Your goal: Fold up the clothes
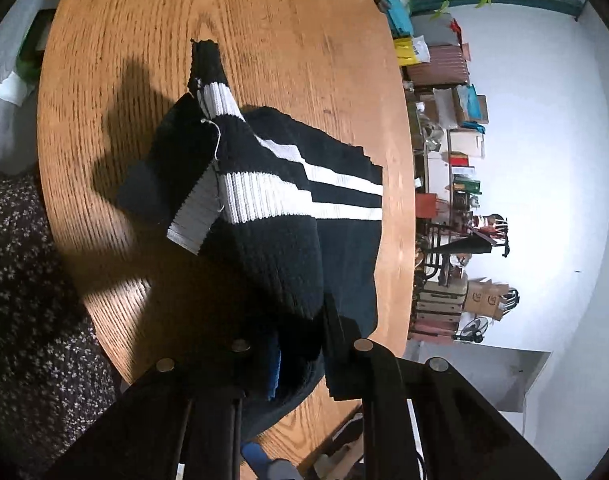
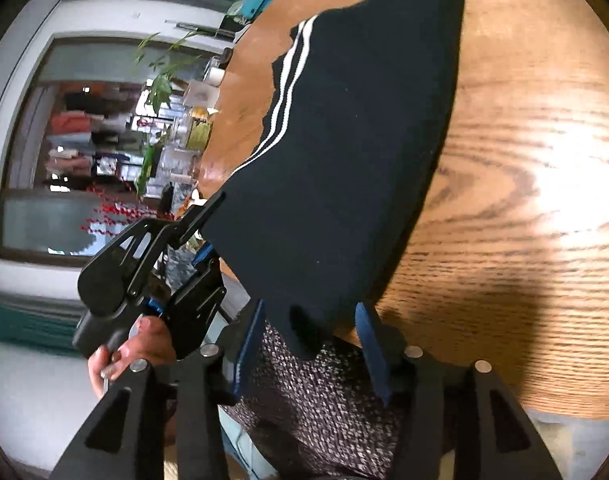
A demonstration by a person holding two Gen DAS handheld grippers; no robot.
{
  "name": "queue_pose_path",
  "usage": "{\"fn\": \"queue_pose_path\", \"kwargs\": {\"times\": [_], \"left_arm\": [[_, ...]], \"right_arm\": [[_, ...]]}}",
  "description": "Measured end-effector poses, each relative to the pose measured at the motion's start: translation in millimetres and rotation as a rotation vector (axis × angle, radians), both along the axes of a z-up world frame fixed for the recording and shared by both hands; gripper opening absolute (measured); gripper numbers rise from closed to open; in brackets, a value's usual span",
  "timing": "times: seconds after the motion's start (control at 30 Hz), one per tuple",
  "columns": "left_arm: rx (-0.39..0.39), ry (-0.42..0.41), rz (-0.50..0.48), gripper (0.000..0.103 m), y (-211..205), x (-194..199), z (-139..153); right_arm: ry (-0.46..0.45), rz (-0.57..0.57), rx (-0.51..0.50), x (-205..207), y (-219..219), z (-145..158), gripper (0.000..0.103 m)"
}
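Left wrist view: black knit sweater (image 1: 272, 208) with white stripes, heaped on the round wooden table (image 1: 264, 20), near hem lifted and pinched in the left gripper (image 1: 304, 356), clenched on a thick wad of knit. Right gripper (image 2: 310, 344) released, fingers wide apart, one dangling corner of the cloth hanging between them without being nipped.

Likely trouble: corner missed or only thinly caught if closed from this spot, since little cloth sits between those fingers; then one-sided lifting, weight all on the left pinch, bulky knit creeping out of it. Also likely: crooked fold, because of the bunched sleeve and rumpled upper layers; dragging now would probably carry the creases along. Hem close to the near table rim, so a slip could drop it toward the person's speckled clothing (image 2: 324, 392).

Long axis running from the held hem away from the left gripper, ending in the sleeve cuff (image 1: 204, 52) pointing to the far side of the table; stripes slanting across that line.
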State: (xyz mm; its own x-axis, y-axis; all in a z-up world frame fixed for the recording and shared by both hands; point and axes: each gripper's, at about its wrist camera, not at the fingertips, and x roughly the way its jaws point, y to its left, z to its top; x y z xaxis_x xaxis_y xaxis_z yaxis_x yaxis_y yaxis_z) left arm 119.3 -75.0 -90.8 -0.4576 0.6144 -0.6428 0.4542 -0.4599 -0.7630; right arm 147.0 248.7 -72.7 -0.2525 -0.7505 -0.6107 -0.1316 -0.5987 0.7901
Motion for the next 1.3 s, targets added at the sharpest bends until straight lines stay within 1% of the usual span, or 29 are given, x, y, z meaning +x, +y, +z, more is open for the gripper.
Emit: {"fn": "queue_pose_path", "kwargs": {"times": [0.07,0.23,0.27,0.3,0.33,0.37,0.4,0.43,0.47,0.53,0.6,0.73,0.8,0.93,1.03,1.1,1.17,1.23,1.3], "left_arm": [[-0.004,-0.001,0.003,0.017,2,-2,-1],[-0.013,-0.004,0.012,0.017,6,-6,-3],[-0.015,-0.005,0.013,0.017,7,-7,-4],[-0.017,-0.005,0.015,0.017,8,-8,-4],[-0.021,-0.001,0.018,0.017,8,-8,-5],[-0.025,0.003,0.022,0.017,6,-7,-5],[-0.026,0.009,0.028,0.017,3,-6,-5],[-0.032,0.015,0.035,0.017,-1,-6,-5],[-0.037,0.022,0.041,0.016,-6,-4,-4],[-0.044,0.04,0.049,0.016,-19,1,3],[-0.058,0.059,0.053,0.016,-32,5,12],[-0.181,0.1,0.001,0.016,-38,5,41],[-0.221,0.128,-0.071,0.016,-13,-18,53],[-0.302,0.185,-0.217,0.016,39,-64,78],[-0.357,0.223,-0.324,0.016,78,-99,95],[-0.363,0.214,-0.375,0.015,110,-126,88],[-0.374,0.179,-0.427,0.013,142,-149,75],[-0.381,0.161,-0.47,0.01,166,-164,64],[-0.402,0.165,-0.493,0.009,183,-176,59]], "right_arm": [[-0.03,-0.004,-0.027,-1,-5,-10,0.054],[-0.094,0.026,-0.068,-5,-28,-33,0.056],[-0.103,0.024,-0.079,-5,-31,-38,0.056],[-0.113,0.024,-0.108,-6,-33,-43,0.053],[-0.125,0.027,-0.15,-6,-34,-48,0.043],[-0.136,0.03,-0.191,-6,-35,-53,0.028],[-0.138,0.043,-0.224,-6,-37,-55,0.02],[-0.119,0.064,-0.237,-4,-39,-50,0.012],[-0.09,0.085,-0.242,-3,-41,-43,0.01],[-0.04,0.12,-0.252,0,-46,-28,0.009],[-0.015,0.141,-0.27,3,-50,-18,0.009],[-0.002,0.189,-0.307,7,-63,-9,0.008],[0.03,0.204,-0.319,3,-67,0,0.008],[0.121,0.159,-0.276,-22,-51,22,0.008],[0.222,0.062,-0.21,-38,-14,42,0.008],[0.268,-0.001,-0.16,-46,10,52,0.008],[0.296,-0.081,-0.053,-53,40,58,0.008],[0.278,-0.138,0.028,-59,60,54,0.008],[0.246,-0.186,0.101,-66,77,45,0.008]]}}
